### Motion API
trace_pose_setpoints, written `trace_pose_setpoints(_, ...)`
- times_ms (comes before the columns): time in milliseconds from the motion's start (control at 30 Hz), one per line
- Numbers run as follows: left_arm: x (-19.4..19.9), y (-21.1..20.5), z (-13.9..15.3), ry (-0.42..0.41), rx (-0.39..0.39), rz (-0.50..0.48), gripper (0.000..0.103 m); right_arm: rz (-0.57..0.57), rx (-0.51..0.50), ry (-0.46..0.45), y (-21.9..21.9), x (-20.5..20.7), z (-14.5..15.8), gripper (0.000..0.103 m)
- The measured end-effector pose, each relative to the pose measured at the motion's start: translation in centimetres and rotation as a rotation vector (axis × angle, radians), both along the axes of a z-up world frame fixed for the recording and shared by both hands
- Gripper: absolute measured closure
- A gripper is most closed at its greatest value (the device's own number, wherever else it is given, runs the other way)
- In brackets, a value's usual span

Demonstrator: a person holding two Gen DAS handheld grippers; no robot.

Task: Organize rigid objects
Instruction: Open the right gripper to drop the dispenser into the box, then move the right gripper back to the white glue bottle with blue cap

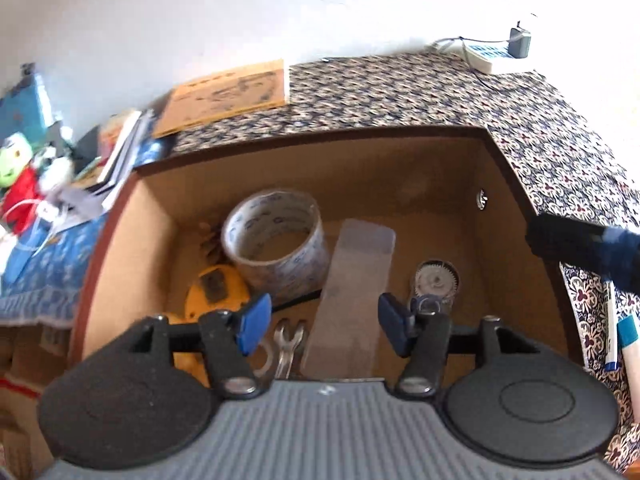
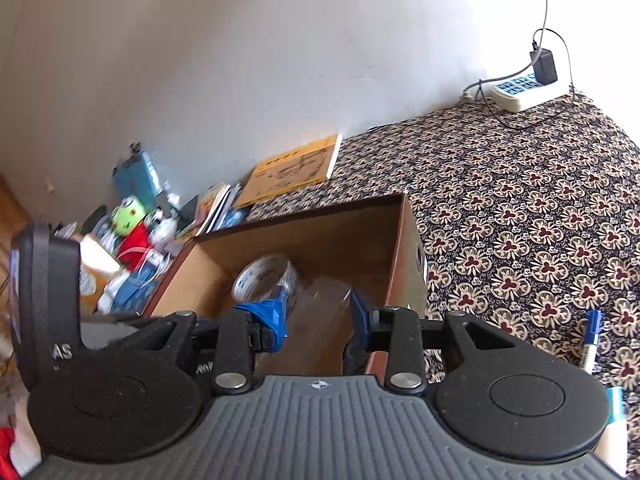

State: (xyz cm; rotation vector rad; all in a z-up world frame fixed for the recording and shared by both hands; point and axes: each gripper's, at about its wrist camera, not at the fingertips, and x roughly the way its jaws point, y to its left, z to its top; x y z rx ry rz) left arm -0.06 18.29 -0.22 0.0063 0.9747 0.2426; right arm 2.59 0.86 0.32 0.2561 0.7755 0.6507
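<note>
The long clear plastic case [image 1: 352,300] lies on the floor of the brown cardboard box [image 1: 120,240], leaning toward the near wall. It looks light, stiff and slick, so I would take it across its narrow width. My left gripper [image 1: 324,326] hangs open above it, touching nothing. Beside it lie a roll of clear printed tape [image 1: 276,240], a yellow tape measure [image 1: 216,288], a steel wrench [image 1: 288,344] and a geared correction-tape dispenser [image 1: 436,284]. My right gripper [image 2: 318,312] stands open, empty, over the box's near right corner.
</note>
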Motion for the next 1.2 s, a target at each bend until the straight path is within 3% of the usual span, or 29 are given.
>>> trace_pose_setpoints(233, -3.7, -3.0, 1.9, -0.052, 0.060, 0.116, 0.038, 0.094, -0.022, -0.015, -2.7, -1.8, 0.2, 0.084)
trace_pose_setpoints(400, -5.9, -5.3, 1.5, -0.038, 0.077, 0.202, 0.038, 0.152, -0.043, -0.008, -3.9, -3.0, -0.6, 0.084)
trace_pose_setpoints(533, -7.7, -7.0, 1.8, -0.069, 0.137, 0.264, 0.037, 0.187, -0.032, 0.008, -4.8, -3.9, -1.1, 0.084)
trace_pose_setpoints(700, -8.8, -8.0, 1.6, -0.032, 0.119, 0.291, 0.037, 0.188, -0.022, 0.031, -5.5, -4.6, -1.6, 0.084)
trace_pose_setpoints(1000, -9.4, -9.2, -0.2, 0.036, 0.095, 0.225, 0.036, 0.082, -0.052, 0.050, -6.1, -6.0, -2.4, 0.084)
trace_pose_setpoints(1200, -9.5, -8.2, -1.5, 0.098, 0.013, 0.148, 0.036, 0.011, -0.073, 0.094, -4.9, -7.4, -3.3, 0.084)
